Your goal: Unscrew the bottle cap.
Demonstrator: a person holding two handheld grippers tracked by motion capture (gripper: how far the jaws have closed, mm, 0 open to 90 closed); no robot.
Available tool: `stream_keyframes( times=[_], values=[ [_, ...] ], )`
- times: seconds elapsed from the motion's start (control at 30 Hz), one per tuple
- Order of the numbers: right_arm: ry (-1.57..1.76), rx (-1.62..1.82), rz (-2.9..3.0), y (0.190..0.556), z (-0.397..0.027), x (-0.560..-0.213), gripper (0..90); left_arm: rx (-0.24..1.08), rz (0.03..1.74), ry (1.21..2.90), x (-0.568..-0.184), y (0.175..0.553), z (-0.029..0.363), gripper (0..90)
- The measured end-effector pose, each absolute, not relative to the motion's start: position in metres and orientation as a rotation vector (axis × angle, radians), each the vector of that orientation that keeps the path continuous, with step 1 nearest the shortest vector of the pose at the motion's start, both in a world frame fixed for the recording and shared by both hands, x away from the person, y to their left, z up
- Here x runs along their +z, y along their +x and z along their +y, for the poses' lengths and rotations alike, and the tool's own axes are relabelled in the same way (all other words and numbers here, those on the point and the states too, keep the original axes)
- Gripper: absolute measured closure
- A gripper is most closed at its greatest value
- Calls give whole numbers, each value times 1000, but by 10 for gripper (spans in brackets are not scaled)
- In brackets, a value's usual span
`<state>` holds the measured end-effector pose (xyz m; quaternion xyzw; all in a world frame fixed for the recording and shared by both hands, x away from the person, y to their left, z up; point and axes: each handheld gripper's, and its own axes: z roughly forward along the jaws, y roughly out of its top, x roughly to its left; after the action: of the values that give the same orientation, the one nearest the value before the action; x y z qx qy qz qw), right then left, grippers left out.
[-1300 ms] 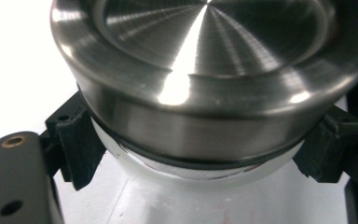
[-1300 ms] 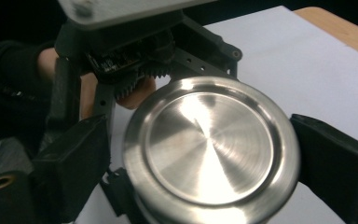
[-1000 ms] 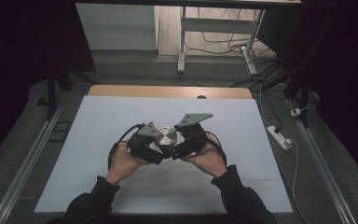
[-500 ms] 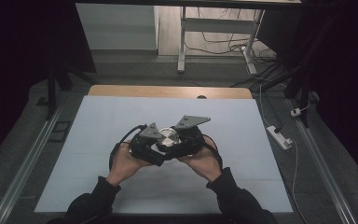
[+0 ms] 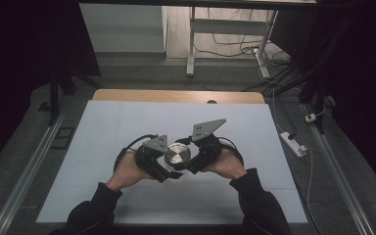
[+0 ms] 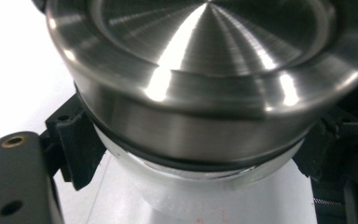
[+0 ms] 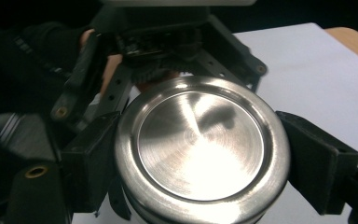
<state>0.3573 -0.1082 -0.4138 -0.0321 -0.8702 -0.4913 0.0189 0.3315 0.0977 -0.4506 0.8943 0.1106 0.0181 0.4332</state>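
Barely shifted | jar [image 5: 177, 153] upright, steel lid [image 7: 200, 140] up | both grippers clamped

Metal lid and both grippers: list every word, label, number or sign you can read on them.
None readable.
The metal lid is bare brushed steel, unmarked.
The white container under it shows only faint reddish specks, too blurred to read.
The left gripper and right gripper carry no lettering.

The steel lid [image 6: 209, 70] runs off the top edge in the left gripper view, and the jar [image 6: 200, 196] beneath it is mostly hidden. From above, both sets of jaws vanish behind the lid.
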Motion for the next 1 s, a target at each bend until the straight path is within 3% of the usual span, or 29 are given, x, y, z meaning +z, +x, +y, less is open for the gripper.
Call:
stream_keyframes(
  times=[0.13,0.23,0.37,0.6,0.73,0.9,1.0],
  values=[
    [-138,-1542,-2712,357,-110,-414,147,71,305,2231,-451,332,96,155],
    [-265,-1579,-2735,355,-111,-406,70,129,422,2207,-451,336,101,156],
    [-443,-1601,-2762,351,-107,-401,30,200,536,2187,-451,338,104,155],
    [-693,-1607,-2835,345,-93,-406,68,250,625,2170,-451,337,102,156],
    [-787,-1647,-2833,342,-88,-412,135,260,640,2166,-449,334,97,156],
    [-767,-1645,-2850,339,-87,-412,178,251,628,2158,-447,332,95,156],
    [-667,-1619,-2855,341,-90,-409,179,205,537,2185,-444,333,99,156]
  ],
)
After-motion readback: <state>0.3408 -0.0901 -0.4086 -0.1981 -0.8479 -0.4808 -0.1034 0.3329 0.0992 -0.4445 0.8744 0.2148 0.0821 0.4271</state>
